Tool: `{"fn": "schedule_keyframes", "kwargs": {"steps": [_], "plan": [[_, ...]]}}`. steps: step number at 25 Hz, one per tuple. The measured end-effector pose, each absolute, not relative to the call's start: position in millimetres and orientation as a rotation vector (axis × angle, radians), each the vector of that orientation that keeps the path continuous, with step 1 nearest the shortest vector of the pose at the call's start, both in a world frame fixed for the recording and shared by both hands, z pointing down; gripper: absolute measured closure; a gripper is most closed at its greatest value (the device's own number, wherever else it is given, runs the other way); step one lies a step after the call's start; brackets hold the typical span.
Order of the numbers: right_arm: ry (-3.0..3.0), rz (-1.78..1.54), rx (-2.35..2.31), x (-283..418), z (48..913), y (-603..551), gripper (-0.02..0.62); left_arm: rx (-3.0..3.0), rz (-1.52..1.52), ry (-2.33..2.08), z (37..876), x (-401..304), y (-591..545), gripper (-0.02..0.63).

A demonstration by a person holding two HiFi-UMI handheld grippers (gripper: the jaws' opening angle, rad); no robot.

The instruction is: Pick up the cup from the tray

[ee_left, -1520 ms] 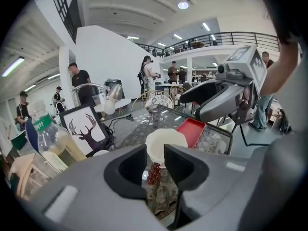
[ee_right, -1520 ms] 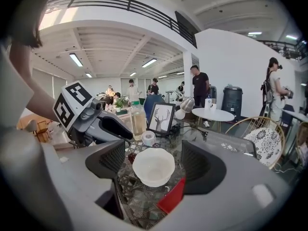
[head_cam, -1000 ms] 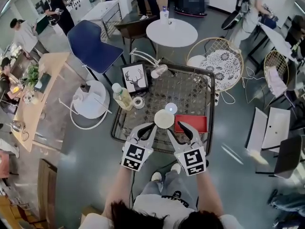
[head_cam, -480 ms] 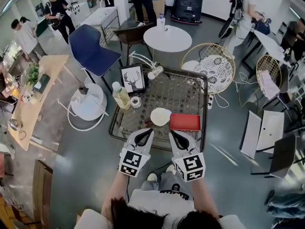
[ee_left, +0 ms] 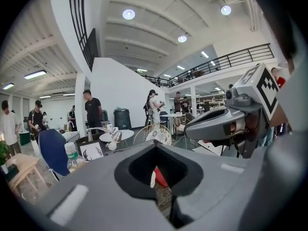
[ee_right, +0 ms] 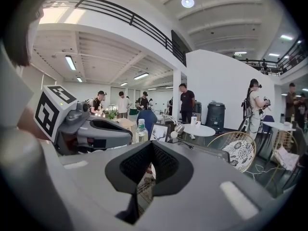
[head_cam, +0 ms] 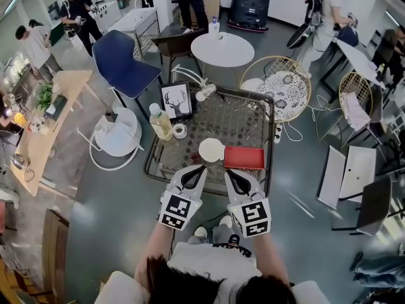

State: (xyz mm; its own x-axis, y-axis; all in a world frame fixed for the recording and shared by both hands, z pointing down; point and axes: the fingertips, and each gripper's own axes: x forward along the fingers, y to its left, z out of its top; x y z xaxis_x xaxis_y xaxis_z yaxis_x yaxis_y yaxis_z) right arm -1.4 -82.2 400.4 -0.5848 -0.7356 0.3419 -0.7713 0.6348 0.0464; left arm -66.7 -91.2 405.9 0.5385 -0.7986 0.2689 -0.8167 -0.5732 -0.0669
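Observation:
A cream cup stands on the wire-mesh table, just left of the red tray and touching its edge. My left gripper and right gripper hover side by side over the table's near edge, just short of the cup and tray. Both are shut with nothing held. In the left gripper view, a sliver of the cup and of the tray shows through the gap in the jaws. The right gripper sits alongside.
On the table's left side are a bottle, a tape roll, a deer picture and a desk lamp. A blue chair, white stool, round table and wicker chair ring it. People stand behind.
Both grippers have drawn back from either side of the cup toward the table's near edge. The cup and tray have stayed where they were on the table.

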Motion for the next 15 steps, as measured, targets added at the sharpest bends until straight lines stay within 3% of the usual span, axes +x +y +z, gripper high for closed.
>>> {"fn": "schedule_keyframes", "kwargs": {"steps": [15], "plan": [[-2.539,0.121,1.194,-6.5,394.4,-88.6,0.574,2.673,0.405,-1.452,406.9,-74.5,-98.0,0.606]]}}
